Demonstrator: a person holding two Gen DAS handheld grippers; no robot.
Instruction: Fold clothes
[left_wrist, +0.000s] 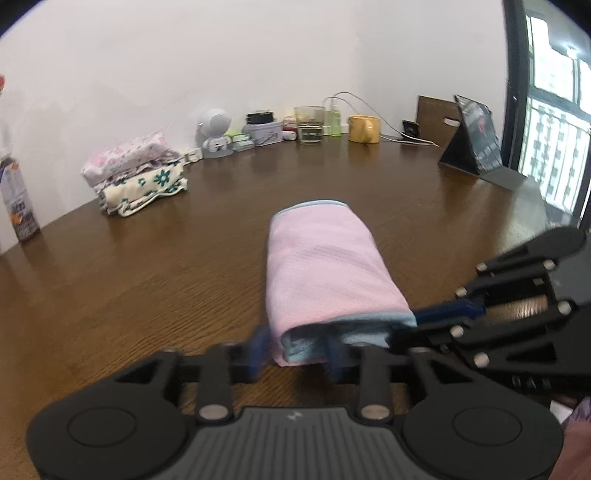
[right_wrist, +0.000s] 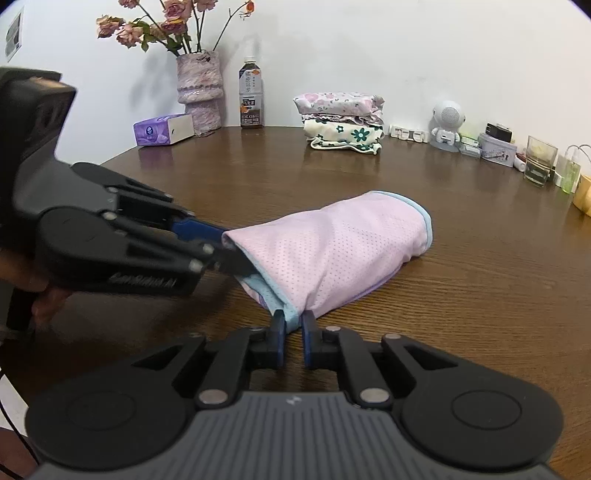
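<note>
Pink cloth (left_wrist: 325, 269), folded, long axis running away from both claws; right claw (right_wrist: 293, 325) pinching its near hem, left claw (left_wrist: 295, 354) apparently gripping beside.

Daylight comes in thru the tall dark-framed window (left_wrist: 554, 122) at far right of my left cam, w/ blown-out panes. The glossy dark-brown wooden bench (left_wrist: 147, 280) shows soft sheen and faint reflections near the wall. Room evenly bright, shadows weak. My left tongs (left_wrist: 295, 350) look motion-smeared at the blue tips. Fisheye bends edges; corners vignette black.
</note>
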